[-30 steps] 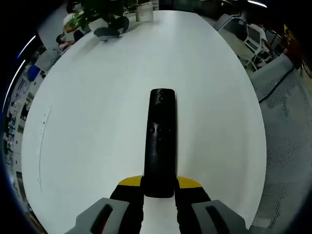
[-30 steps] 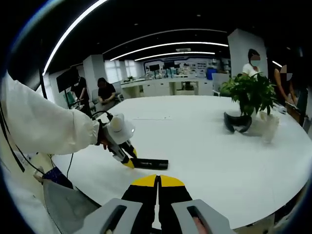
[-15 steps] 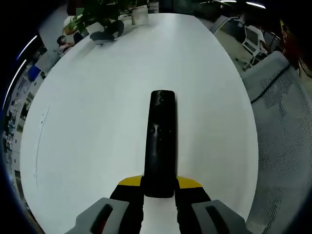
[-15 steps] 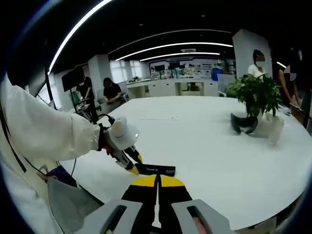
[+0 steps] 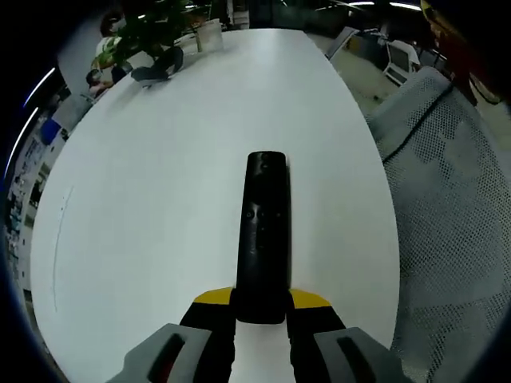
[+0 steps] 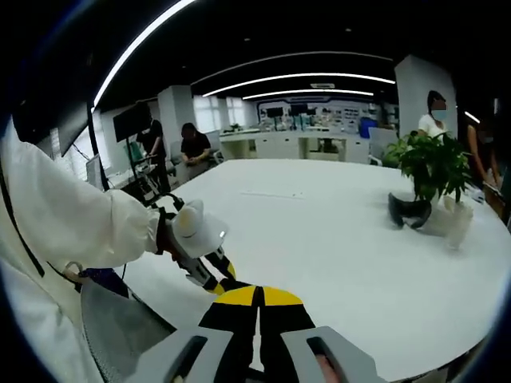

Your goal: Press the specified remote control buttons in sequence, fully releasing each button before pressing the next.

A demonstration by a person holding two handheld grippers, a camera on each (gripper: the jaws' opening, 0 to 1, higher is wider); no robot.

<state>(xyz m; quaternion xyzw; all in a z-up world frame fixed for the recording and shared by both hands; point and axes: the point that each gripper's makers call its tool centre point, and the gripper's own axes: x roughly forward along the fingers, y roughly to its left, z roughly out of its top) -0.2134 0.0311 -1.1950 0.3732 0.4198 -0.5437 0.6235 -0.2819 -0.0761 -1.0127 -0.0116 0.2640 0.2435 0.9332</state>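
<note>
- Left gripper view: the left gripper (image 5: 259,307) has its yellow-tipped jaws pinching the near end of a black remote (image 5: 263,231), one jaw on each side of it.
- The remote points straight away from the camera, lengthwise over the white table (image 5: 160,183), with its button face up. Small buttons show near its middle and at its far end; they cannot be read.
- Whether the remote's far end rests on the table or hangs just above it cannot be told.
- A potted plant (image 5: 144,28) stands at the far end of the table, with a dark curved object (image 5: 156,68) just beside it.
- A grey mesh chair (image 5: 447,199) stands off the table's right edge.
- Right gripper view: the right gripper (image 6: 258,307) has its jaws pressed together, with nothing between them. It hangs over the near edge of the table (image 6: 359,247).
- The left gripper (image 6: 209,275) comes in from the left, held by a person's hand under a white sleeve (image 6: 72,223). Its tips lie just behind the right gripper's jaws, so the remote is hidden here.
- The plant (image 6: 435,163) stands far right on the table, beside the dark curved object (image 6: 409,212).
- People (image 6: 192,144) sit and stand in the background of an office room.
</note>
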